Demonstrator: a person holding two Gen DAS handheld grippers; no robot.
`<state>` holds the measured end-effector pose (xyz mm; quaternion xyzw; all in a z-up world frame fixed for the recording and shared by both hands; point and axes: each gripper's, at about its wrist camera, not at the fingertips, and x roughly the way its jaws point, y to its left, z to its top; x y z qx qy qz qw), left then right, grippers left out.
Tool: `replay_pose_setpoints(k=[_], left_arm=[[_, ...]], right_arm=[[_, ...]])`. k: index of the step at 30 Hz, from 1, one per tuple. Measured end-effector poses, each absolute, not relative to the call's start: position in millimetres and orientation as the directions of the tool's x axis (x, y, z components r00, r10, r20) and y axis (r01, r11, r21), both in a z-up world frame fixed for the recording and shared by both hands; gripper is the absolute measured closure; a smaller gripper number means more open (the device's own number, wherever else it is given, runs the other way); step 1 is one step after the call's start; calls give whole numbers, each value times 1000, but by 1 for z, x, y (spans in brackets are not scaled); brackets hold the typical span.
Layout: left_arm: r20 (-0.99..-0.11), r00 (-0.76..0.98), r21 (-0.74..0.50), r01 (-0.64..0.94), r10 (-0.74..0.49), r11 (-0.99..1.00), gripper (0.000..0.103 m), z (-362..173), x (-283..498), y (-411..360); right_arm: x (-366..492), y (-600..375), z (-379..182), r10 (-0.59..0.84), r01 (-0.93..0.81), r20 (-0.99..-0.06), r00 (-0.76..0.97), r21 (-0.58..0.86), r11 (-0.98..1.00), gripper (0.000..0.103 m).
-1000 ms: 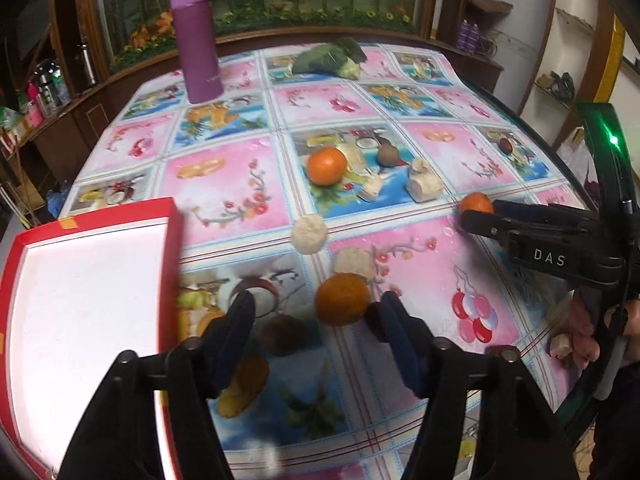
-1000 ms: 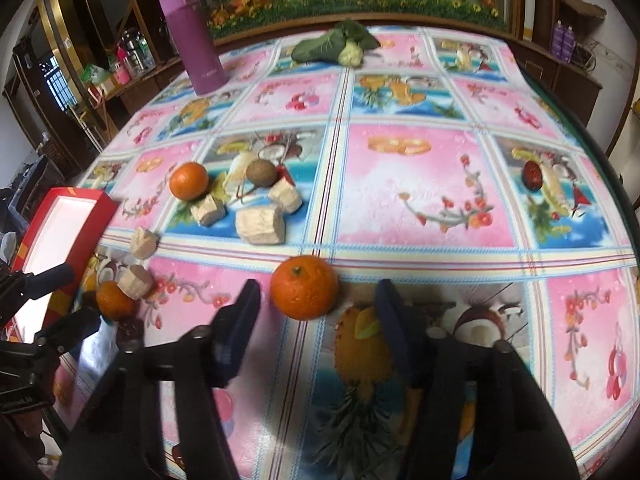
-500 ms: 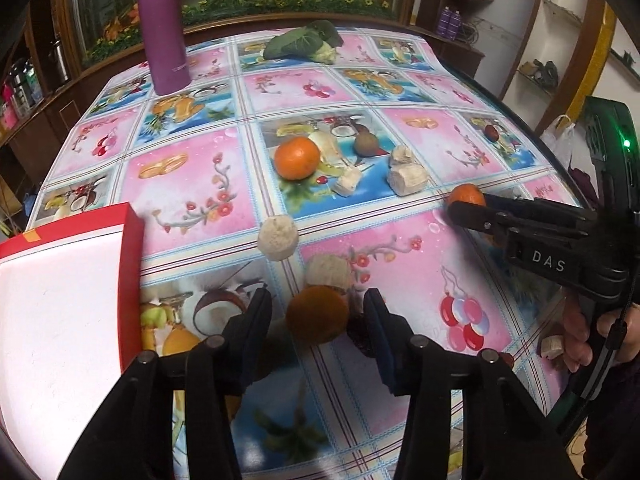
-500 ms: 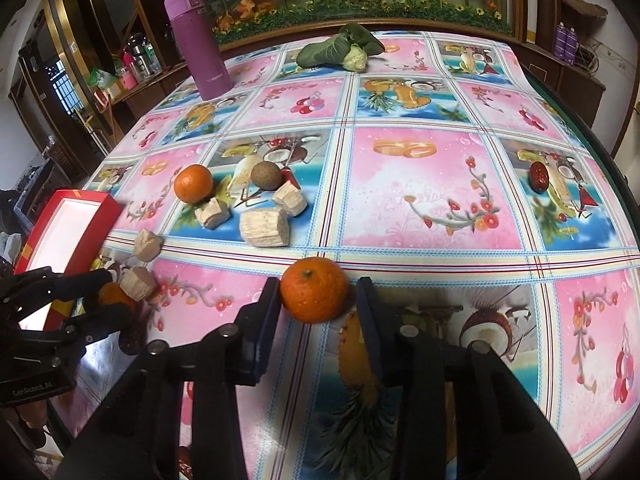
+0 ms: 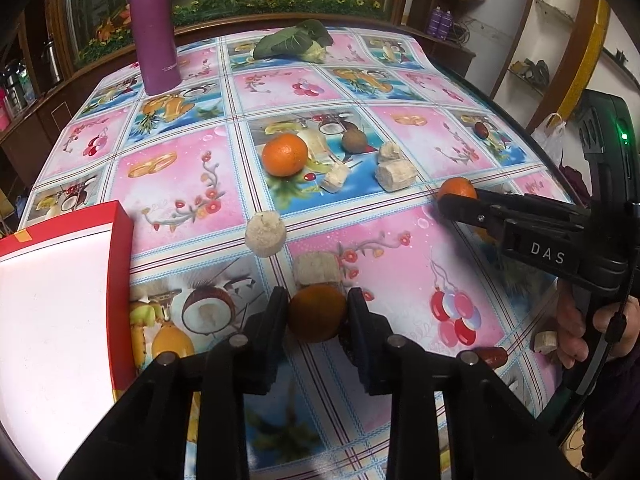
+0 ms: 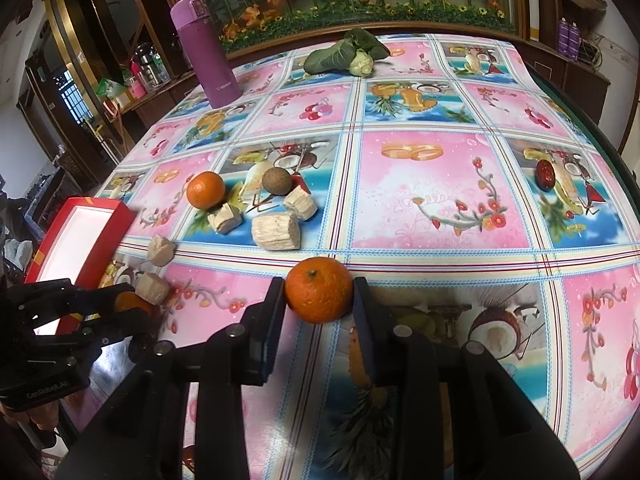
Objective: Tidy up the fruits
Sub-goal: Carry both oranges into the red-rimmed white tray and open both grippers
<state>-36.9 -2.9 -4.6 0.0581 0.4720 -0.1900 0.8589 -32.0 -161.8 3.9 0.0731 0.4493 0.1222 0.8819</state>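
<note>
In the left wrist view my left gripper (image 5: 318,307) has an orange (image 5: 317,314) between its pads on the flowered tablecloth; the jaws are closing and both pads touch the fruit. My right gripper (image 6: 320,292) is shut on a second orange (image 6: 319,295), one pad on each side. From the left wrist view that right gripper (image 5: 456,200) reaches in from the right with its orange (image 5: 458,187) at the tip. A third orange (image 5: 285,155) lies free further back. The red box (image 5: 122,240) with a white inside lies at the left.
Several pale chunks (image 5: 266,234) lie around the oranges, with a brown round fruit (image 5: 354,140) and a red date (image 6: 545,174). A purple flask (image 5: 154,28) and a leafy vegetable (image 5: 292,42) stand at the back. The table edge curves along the right.
Both grippers went from standing wide around their oranges to having their pads against them. The left gripper also moved forward until its orange sat between the fingers.
</note>
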Motion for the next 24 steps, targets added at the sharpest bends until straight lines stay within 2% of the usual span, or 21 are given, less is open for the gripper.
replay_pose_setpoints(k=[11,18,24], left_arm=[[-762,587,-84,330,-274,940,74,33,-65,23],[-696,697,-47,196,-173,979,74,62,-91,83],[-694,715,-47,74,-86,996,74,58,-108,139]], right_arm=[[-46,-146,16,279,-179,-749,601,214,960,68],[-60,-97,39,339,-291,-727,598,197,936,68],[-71,-32,55,432,-425,-713,552,205,882,67]])
